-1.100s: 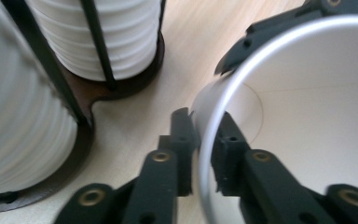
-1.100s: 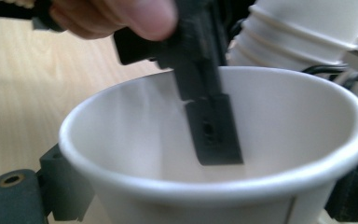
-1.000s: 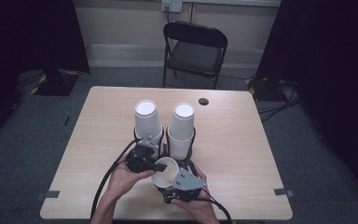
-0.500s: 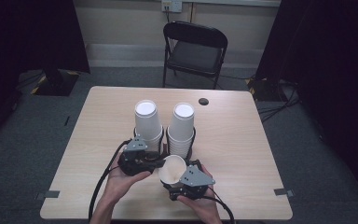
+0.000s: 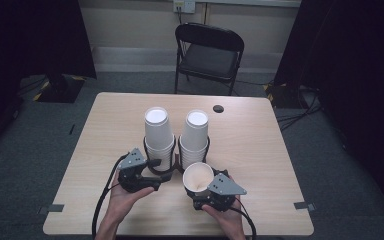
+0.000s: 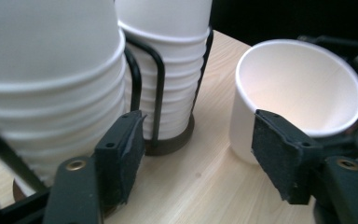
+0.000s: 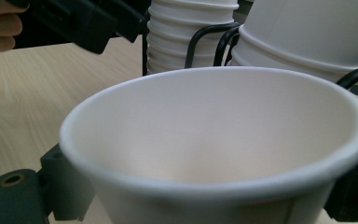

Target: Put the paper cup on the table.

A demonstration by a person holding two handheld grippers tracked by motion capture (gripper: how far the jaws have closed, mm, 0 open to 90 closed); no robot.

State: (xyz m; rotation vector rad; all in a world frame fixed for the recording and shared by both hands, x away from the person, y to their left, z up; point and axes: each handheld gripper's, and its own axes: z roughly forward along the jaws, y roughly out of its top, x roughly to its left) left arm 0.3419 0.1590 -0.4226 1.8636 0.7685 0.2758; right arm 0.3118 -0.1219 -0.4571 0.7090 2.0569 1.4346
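1. The right gripper (image 5: 206, 189) has its fingers closed on a single white paper cup (image 5: 198, 176), one at each side of the wall just under the rim. The cup sits mouth up, tipped a little toward the person, near the front edge of the desk (image 5: 260, 150); I cannot tell whether its base touches the wood.
2. I'd judge that cup very light and thin-walled. It will crush or go oval under a hard squeeze, so the rolled rim, its stiffest part, is the place to hold it.
3. The cup is empty: a clean, pale inside.
4. The left gripper (image 5: 156, 174) has its fingers (image 6: 120, 156) spread apart with nothing between them, just in front of the left cup stack (image 5: 158, 134).
5. Two black wire holders (image 5: 166, 169) stand side by side, each carrying a stack of nested cups; the right cup stack (image 5: 195, 134) is just behind the held cup.
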